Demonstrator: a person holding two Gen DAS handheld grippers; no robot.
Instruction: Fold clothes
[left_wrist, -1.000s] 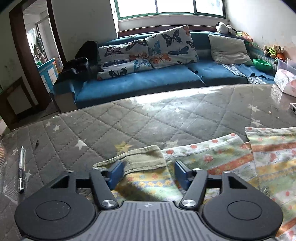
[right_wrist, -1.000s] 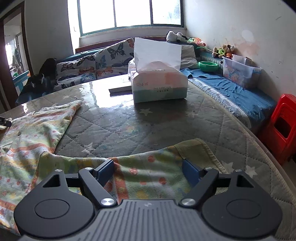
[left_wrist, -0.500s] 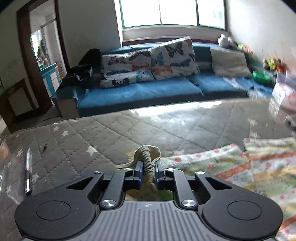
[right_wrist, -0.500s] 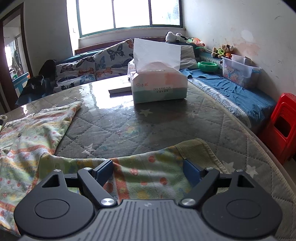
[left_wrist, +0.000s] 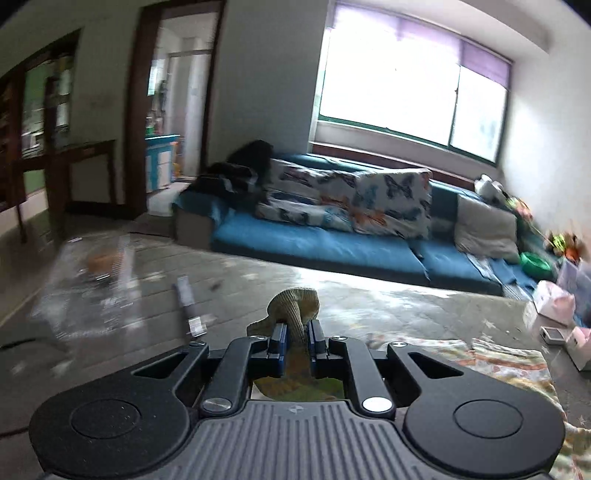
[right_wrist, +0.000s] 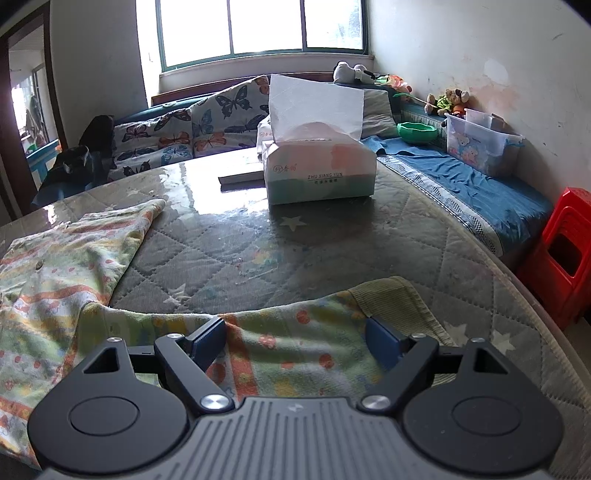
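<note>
Left wrist view: left gripper (left_wrist: 295, 338) w/ jaws clenched on the ribbed olive cuff (left_wrist: 295, 306) of the patterned garment (left_wrist: 509, 363); cuff bunches up above the blue pads (left_wrist: 277, 341) and stands clear of the quilted table cover (left_wrist: 406, 306). Rest of garment trails down and to the right, lying on the table. View is motion-blurred. A pen (left_wrist: 188, 299) lies on the table left of the gripper, apart from it. Bkgd: blue sofa (left_wrist: 314, 243) w/ butterfly cushions (left_wrist: 391, 203), window (left_wrist: 413, 92), doorway at left.

Right wrist view: right gripper (right_wrist: 295, 341) w/ jaws spread wide, released, one on each side of the other sleeve (right_wrist: 303, 339); sleeve lies flat on the table cover (right_wrist: 332, 243) w/ its ribbed cuff (right_wrist: 395, 302) toward the right. Whether the pads (right_wrist: 207, 338) touch the cloth cannot be told. Garment body (right_wrist: 74, 266) spreads across the left part of the table, button visible. Tissue box (right_wrist: 319, 166) stands further back at table centre, well apart from the garment, one tissue sticking up. Red stool (right_wrist: 565, 254) beside the table at right; clear plastic bin (right_wrist: 480, 144) and green bowl (right_wrist: 415, 132) on the bench along the wall.
</note>
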